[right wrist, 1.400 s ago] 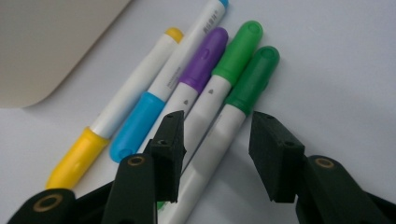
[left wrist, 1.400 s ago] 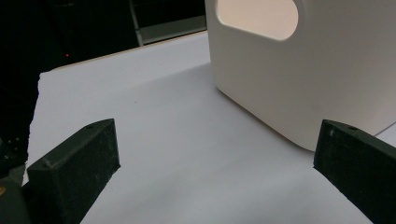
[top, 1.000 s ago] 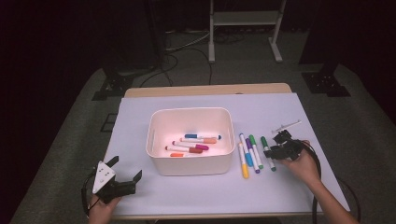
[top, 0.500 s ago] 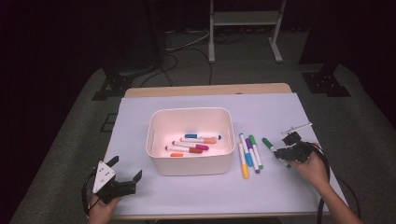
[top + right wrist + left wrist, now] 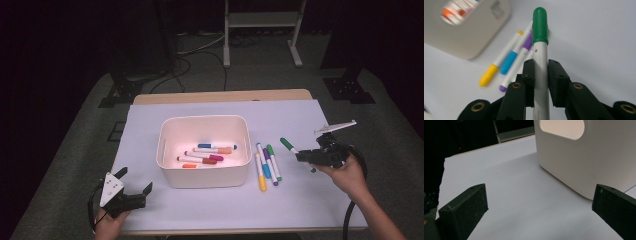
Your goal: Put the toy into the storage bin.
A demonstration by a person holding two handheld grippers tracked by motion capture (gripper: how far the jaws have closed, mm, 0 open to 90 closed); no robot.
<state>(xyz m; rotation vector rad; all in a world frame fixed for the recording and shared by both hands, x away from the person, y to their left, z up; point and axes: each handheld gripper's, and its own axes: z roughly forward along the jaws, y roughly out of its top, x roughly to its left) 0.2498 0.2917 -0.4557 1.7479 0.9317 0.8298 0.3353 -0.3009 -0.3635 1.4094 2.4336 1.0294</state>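
right gripper (image 5: 299, 156): pinching green marker (image 5: 540, 40), lifted off mat right of bin (image 5: 204, 150) | left gripper (image 5: 134, 184): jaws spread, nothing between, near-left of bin | four markers (image 5: 265, 162) lying just right of bin | more markers inside bin

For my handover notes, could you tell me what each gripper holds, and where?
The right gripper clamps the green-capped marker on its white barrel; the left gripper holds nothing.
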